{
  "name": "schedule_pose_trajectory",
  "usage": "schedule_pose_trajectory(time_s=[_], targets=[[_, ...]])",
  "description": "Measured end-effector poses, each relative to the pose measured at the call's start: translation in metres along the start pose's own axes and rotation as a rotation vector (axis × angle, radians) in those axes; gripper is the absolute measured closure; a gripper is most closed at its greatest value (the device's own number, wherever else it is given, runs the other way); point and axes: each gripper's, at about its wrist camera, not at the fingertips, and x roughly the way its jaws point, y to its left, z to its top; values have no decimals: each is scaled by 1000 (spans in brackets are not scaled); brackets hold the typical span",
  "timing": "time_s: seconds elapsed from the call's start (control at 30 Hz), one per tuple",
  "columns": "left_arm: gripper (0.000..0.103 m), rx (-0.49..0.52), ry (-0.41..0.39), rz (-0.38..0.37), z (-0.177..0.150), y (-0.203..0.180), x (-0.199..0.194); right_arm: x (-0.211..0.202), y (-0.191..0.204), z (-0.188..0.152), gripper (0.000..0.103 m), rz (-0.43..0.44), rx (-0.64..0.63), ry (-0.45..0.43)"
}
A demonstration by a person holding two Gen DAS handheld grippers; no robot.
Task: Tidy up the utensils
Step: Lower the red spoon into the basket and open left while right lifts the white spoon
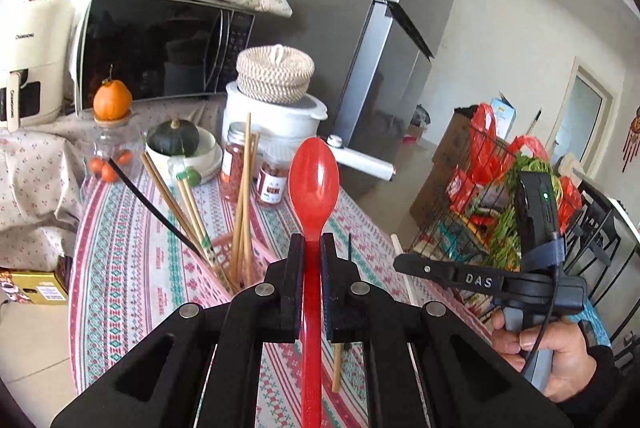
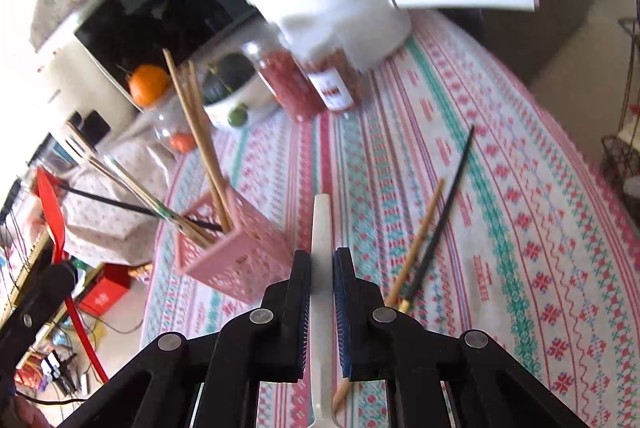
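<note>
My left gripper (image 1: 311, 240) is shut on a red plastic spoon (image 1: 314, 172), bowl pointing up and forward, held above the table. The spoon also shows at the left edge of the right wrist view (image 2: 50, 204). My right gripper (image 2: 322, 256) is shut on a white utensil handle (image 2: 322, 220); it is seen from the side in the left wrist view (image 1: 404, 262). A pink lattice holder (image 2: 236, 248) on the table holds several wooden chopsticks (image 2: 192, 116) and a black one; it is partly hidden behind my left gripper (image 1: 226, 248). A wooden chopstick (image 2: 420, 232) and a black chopstick (image 2: 452, 196) lie loose on the patterned tablecloth (image 2: 520, 188).
Behind the holder stand two jars of red contents (image 2: 296, 88), a white pot with long handle (image 2: 344, 12) topped by a woven basket (image 1: 276, 74), a bowl with a green squash (image 1: 176, 140), an orange on a glass jar (image 1: 112, 100), a microwave (image 1: 160, 48) and a fridge (image 1: 360, 8). A wire basket of groceries (image 1: 480, 196) stands right.
</note>
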Motion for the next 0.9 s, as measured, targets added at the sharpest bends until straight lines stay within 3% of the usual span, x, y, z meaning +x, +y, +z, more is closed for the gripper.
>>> schedule_pose_trajectory(time_s=[0.13, 0.27, 0.43, 0.67, 0.9], targets=[[95, -17, -91, 33, 15, 9, 12, -8, 6, 4, 93, -2, -19, -53], [95, 30, -210, 89, 28, 7, 28, -5, 9, 3, 93, 2, -20, -54], [95, 77, -278, 156, 36, 6, 61, 4, 9, 6, 93, -8, -19, -52], [95, 94, -287, 209, 26, 17, 105, 11, 5, 17, 93, -36, -16, -79], [95, 51, -187, 203, -1, 29, 116, 22, 11, 27, 93, -48, -30, -109]])
